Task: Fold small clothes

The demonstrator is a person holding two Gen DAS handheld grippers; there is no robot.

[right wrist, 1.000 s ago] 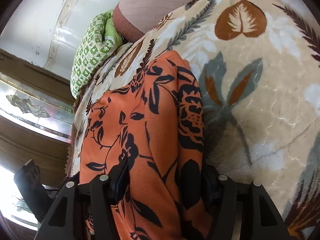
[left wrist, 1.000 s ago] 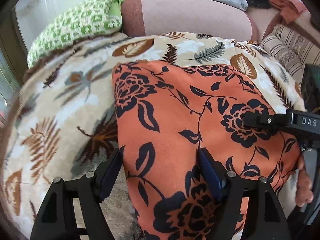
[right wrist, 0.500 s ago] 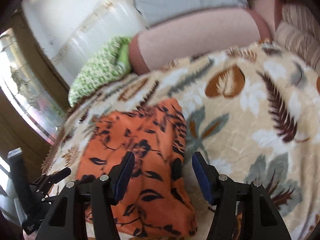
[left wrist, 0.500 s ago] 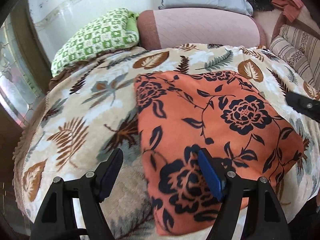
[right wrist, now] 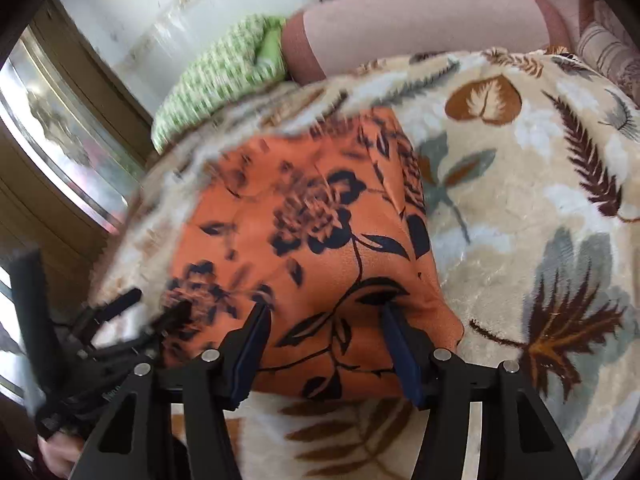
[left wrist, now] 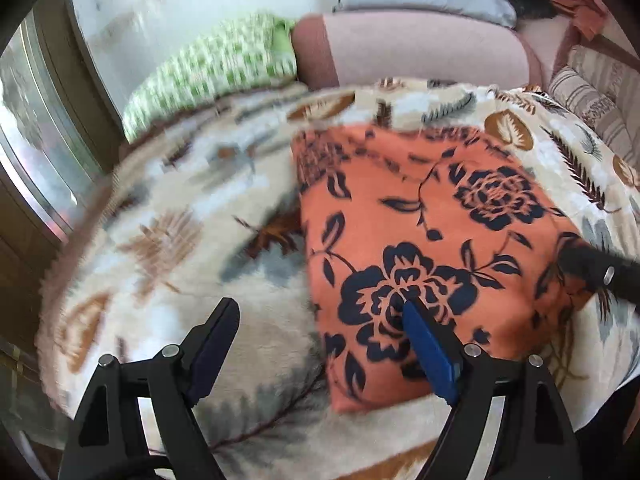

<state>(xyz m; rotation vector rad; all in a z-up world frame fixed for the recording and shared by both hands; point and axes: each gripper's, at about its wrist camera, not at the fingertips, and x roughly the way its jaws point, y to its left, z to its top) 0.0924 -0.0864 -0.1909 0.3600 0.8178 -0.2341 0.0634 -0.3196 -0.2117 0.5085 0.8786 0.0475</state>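
Orange floral cloth point(left wrist: 432, 248), a smooth folded rectangle on plush leaf-print blanket point(left wrist: 168, 240); left gripper point(left wrist: 320, 316) opening, right gripper point(right wrist: 326, 316) spread, both empty.

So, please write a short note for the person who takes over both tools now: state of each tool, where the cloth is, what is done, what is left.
Left tool: jaws opening, nothing between them; it hangs over the near left edge of the orange floral cloth.
Right tool: open, holds nothing, above the near edge of the cloth.
Cloth: lies folded as a flat, roughly rectangular packet on the leaf-print blanket, free of both tools.
Done: this piece looks folded and released.
Left: probably check the edges, set it aside, then take the next garment. No other loose small garment is clearly in view on the blanket.
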